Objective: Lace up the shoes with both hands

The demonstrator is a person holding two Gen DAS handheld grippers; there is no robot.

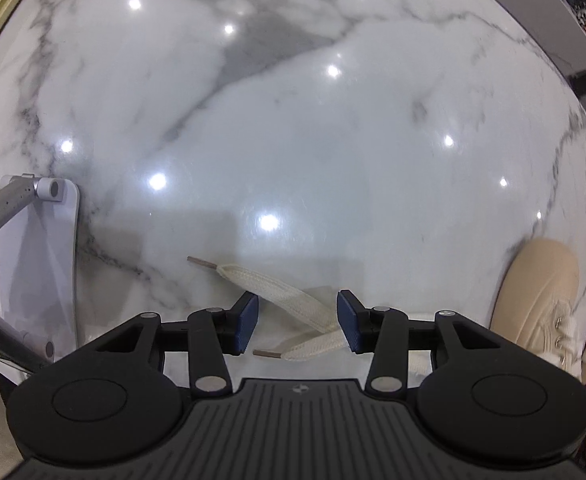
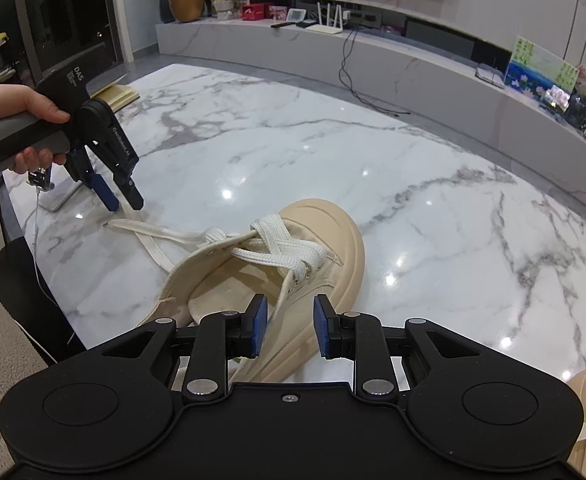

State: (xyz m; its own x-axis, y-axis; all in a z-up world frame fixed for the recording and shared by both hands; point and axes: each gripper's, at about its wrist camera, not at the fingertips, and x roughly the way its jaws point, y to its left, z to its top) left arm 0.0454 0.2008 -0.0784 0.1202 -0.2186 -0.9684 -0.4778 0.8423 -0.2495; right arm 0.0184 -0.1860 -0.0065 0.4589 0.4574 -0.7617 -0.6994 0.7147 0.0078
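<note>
Our left gripper [image 1: 297, 322] hangs low over the marble table [image 1: 293, 140] with its jaws wide and empty. Both loose lace ends [image 1: 293, 304] lie crossed right between the pads, so we judge it is set to close on one tip for threading. Our right gripper [image 2: 289, 326] is also parted and holds nothing. It hovers just above the near side of the shoe [image 2: 293, 272], likely to steady it. That shoe lies well right of the left gripper, laced only across the lower eyelets.
</note>
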